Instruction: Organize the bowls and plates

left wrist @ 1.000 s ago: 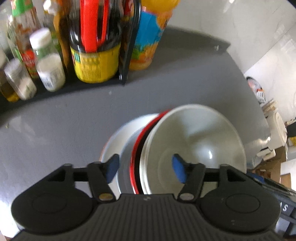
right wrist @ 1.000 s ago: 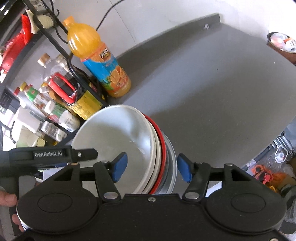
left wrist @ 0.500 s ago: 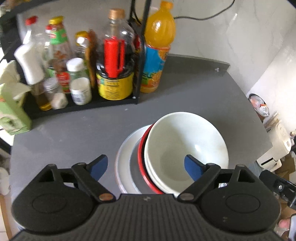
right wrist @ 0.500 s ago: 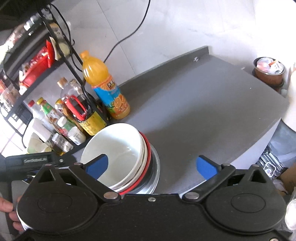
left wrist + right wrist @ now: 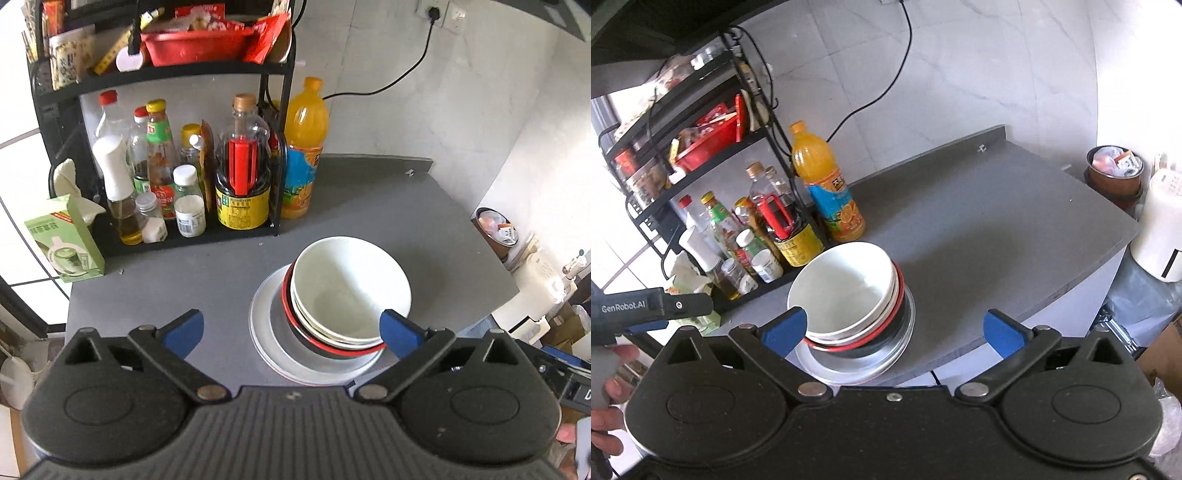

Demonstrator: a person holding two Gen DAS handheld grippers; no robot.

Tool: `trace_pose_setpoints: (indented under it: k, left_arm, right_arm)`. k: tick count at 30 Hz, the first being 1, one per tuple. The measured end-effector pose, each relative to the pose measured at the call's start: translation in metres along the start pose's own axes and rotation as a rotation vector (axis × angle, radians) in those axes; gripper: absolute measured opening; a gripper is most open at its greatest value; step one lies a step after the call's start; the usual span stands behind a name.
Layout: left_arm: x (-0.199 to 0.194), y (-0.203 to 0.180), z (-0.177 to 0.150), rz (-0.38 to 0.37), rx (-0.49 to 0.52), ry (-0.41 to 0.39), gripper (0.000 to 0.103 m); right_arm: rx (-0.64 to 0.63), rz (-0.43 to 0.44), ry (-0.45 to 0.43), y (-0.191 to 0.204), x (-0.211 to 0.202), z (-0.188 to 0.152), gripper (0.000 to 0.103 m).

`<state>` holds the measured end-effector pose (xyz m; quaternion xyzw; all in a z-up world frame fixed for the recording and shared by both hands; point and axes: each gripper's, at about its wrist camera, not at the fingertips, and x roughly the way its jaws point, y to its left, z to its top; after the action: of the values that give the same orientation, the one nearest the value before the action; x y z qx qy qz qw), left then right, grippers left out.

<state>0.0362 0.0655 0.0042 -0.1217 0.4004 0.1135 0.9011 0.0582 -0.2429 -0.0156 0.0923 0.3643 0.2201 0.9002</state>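
Note:
A stack stands on the grey counter (image 5: 388,206): a white plate (image 5: 264,332) at the bottom, a black bowl with a red rim (image 5: 291,321) on it, and white bowls (image 5: 351,284) nested on top. My left gripper (image 5: 291,330) hovers open above the stack's near side and holds nothing. In the right wrist view the same white bowls (image 5: 846,288) sit on the plate (image 5: 886,365), and my right gripper (image 5: 894,328) is wide open and empty above their near right side.
A black rack (image 5: 275,110) of sauce bottles fills the back left, with an orange juice bottle (image 5: 304,147) beside it. A green box (image 5: 64,243) stands at the left edge. Beyond the counter's right edge are a bin (image 5: 1115,173) and a white jug (image 5: 1160,229). A hand (image 5: 609,398) grips the left tool.
Both grippers have drawn back and up from the bowl stack, and their jaws have opened much wider. The stack stays on the counter.

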Motion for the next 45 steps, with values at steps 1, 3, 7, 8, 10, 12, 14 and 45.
trace_pose_setpoints:
  k: [1,3,7,8,10,12,14,45]
  left_arm:
    - [-0.004,0.000,-0.001,-0.003,0.004,-0.007,0.101]
    - [-0.013,0.001,-0.005,0.001,0.017,-0.016,0.101]
    - [-0.025,0.005,-0.013,-0.009,0.045,-0.034,0.102]
    - [-0.029,0.007,-0.015,-0.012,0.049,-0.038,0.102]
    - [-0.036,0.010,-0.019,-0.020,0.064,-0.050,0.102]
    - [-0.042,0.015,-0.022,-0.028,0.076,-0.054,0.102]
    - [-0.047,0.022,-0.028,-0.041,0.083,-0.049,0.102]
    - [-0.090,0.057,-0.079,-0.082,0.206,-0.048,0.102]
  right_arm:
    - [-0.001,-0.005,-0.003,0.002,-0.003,-0.002,0.103]
    - [-0.006,-0.012,-0.015,0.006,-0.009,-0.005,0.103]
    - [-0.015,-0.032,-0.027,0.016,-0.018,-0.013,0.103]
    - [-0.014,-0.037,-0.023,0.018,-0.021,-0.015,0.103]
    - [-0.014,-0.046,-0.032,0.025,-0.028,-0.018,0.103]
    - [-0.021,-0.060,-0.042,0.032,-0.033,-0.023,0.103]
    - [-0.021,-0.070,-0.046,0.040,-0.038,-0.027,0.103]
    - [-0.020,-0.135,-0.045,0.074,-0.086,-0.082,0.103]
